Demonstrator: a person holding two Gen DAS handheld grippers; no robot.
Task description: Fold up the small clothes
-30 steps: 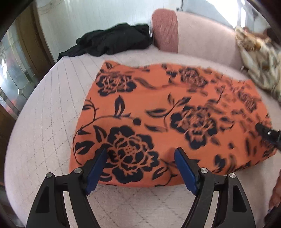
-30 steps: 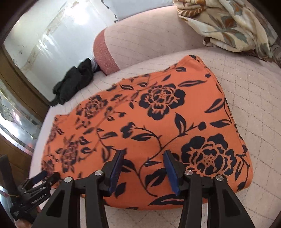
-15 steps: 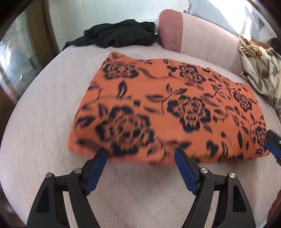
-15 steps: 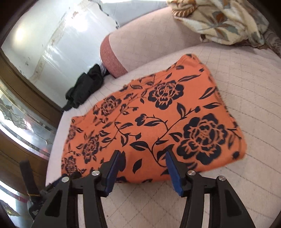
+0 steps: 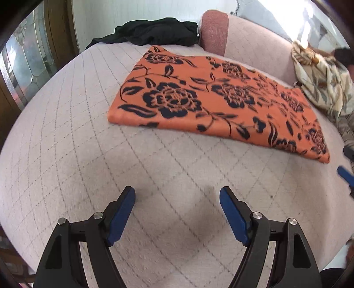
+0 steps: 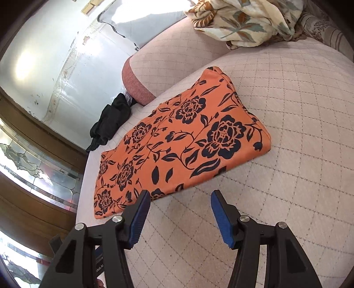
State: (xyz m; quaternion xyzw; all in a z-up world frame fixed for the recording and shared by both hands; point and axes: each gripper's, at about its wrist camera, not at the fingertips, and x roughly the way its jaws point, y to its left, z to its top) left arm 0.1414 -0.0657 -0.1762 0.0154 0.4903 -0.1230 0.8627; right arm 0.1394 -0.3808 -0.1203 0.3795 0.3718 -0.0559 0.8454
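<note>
Looking down past my left gripper (image 5: 177, 212), I see its blue pads spread wide over bare quilted cushion (image 5: 73, 137), holding nothing. My right gripper (image 6: 179, 210) is parted a little less wide and is likewise empty; its left pad overlaps the near edge of the orange flowered cloth (image 6: 177, 146) in the picture, though I cannot tell whether it touches the fabric. That cloth lies folded into a flat rectangle on the seat, black roses facing up, its long near edge just ahead of both grippers. From the left view a tip of the right gripper's blue pad shows at the right border, just off the cloth's near right corner. Beyond the cloth's far left corner a crumpled black garment (image 5: 152, 33) sits at the back of the seat, close to the cloth and next to the pink end of the backrest (image 5: 214, 31). At the far right a cream leaf-print blanket (image 6: 243, 20) is heaped against the backrest, near the cloth's far right corner. A wooden door with leaded glass (image 6: 33, 168) stands off the seat's left side. Nothing lies on the cushion between the grippers and the cloth.
</note>
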